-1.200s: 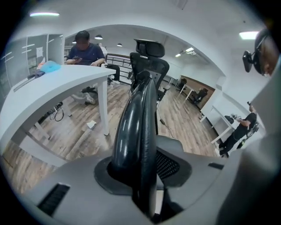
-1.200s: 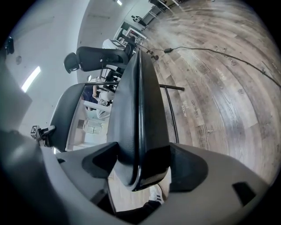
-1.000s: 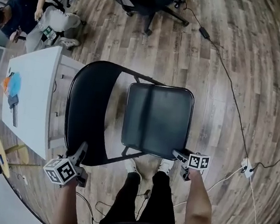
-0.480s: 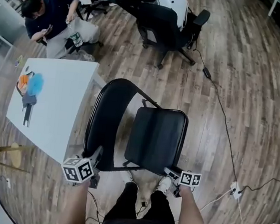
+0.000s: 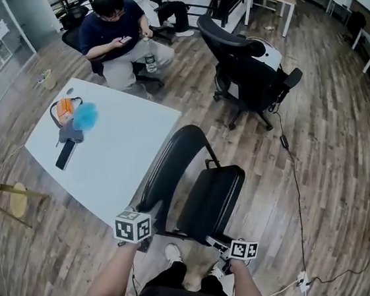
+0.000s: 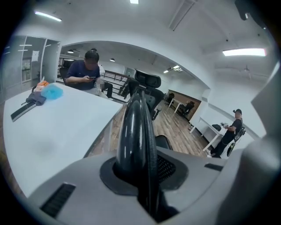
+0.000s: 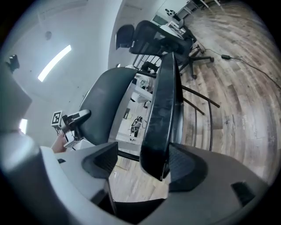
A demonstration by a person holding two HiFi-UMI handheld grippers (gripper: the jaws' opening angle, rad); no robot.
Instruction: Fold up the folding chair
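Observation:
The black folding chair stands in front of me with its seat (image 5: 212,200) swung up steeply towards the backrest (image 5: 169,169). My left gripper (image 5: 145,214) sits on the near top edge of the backrest. In the left gripper view its jaws are closing, and both pads of the left gripper (image 6: 140,176) press on the backrest rim (image 6: 134,127). My right gripper (image 5: 219,243) is at the seat's front edge. In the right gripper view the seat edge (image 7: 160,110) runs between the jaws of the right gripper (image 7: 145,169). It lies against one pad, with a gap to the other.
A white table (image 5: 117,163) stands close on the chair's left, with a blue and orange bundle (image 5: 76,115) and a dark flat item (image 5: 65,153) on it. A seated person (image 5: 115,33) and a black office chair (image 5: 253,72) are beyond. A cable (image 5: 296,190) crosses the wood floor on the right.
Both grippers have risen, the right one more. The seat has swung from nearly flat to steeply upright, close to the backrest. The head view now looks further across the room.

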